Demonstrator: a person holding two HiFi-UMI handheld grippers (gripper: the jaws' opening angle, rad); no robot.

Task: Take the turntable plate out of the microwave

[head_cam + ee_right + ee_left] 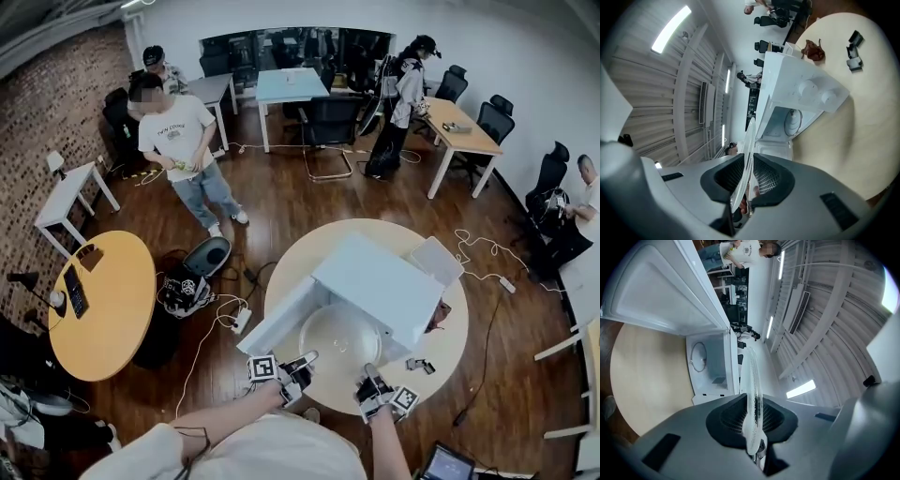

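The glass turntable plate hangs level in front of the white microwave, whose door stands open to the left. My left gripper is shut on the plate's near left rim and my right gripper on its near right rim. In the left gripper view the plate shows edge-on, pinched between the dark pads of the left gripper, with the empty cavity beyond. In the right gripper view the plate's rim runs between the right gripper's jaws.
The microwave stands on a round cream table, with small black parts and a reddish object to its right. A yellow round table, floor cables, a power strip, office chairs and several people lie beyond.
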